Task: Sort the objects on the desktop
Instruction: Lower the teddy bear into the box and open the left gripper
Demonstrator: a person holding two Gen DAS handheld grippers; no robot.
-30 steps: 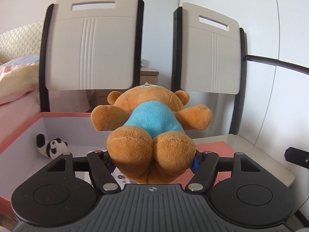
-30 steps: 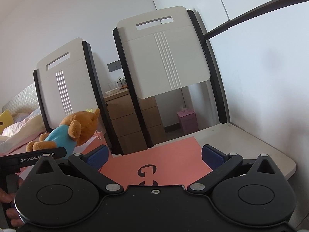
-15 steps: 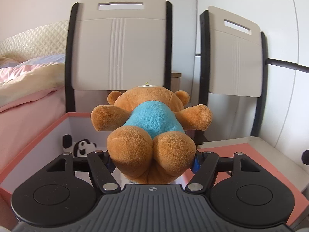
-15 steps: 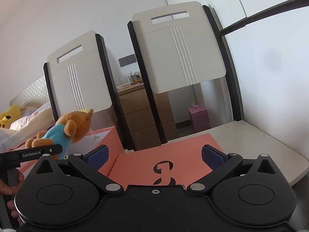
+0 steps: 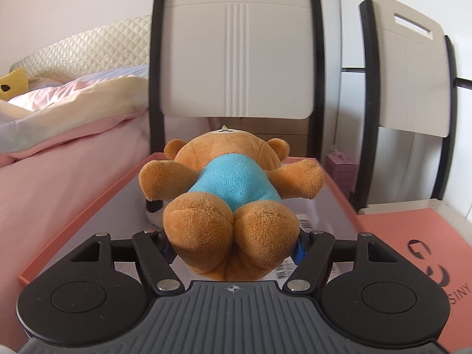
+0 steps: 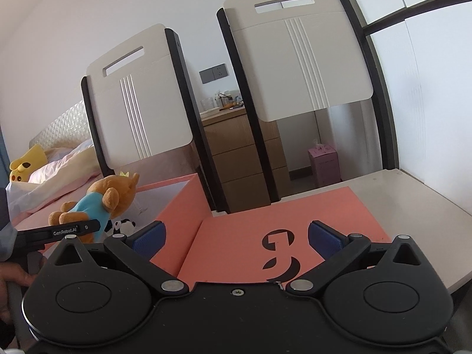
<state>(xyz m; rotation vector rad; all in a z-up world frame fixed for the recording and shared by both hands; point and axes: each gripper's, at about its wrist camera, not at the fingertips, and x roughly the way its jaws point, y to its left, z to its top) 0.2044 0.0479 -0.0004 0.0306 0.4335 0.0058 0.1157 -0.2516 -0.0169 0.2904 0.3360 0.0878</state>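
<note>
Left wrist view: our left gripper is clamped on the teddy bear, held above the open pink box. We should lower it clear of the panda toy inside before letting go. Our right gripper hangs spread and empty beside the box, above its lid.

Plain white walls in daylight. Two cream chair backs with black frames stand behind the pale tabletop. A bed with pink bedding lies to the left; a wooden drawer unit sits below a grey wall socket.
</note>
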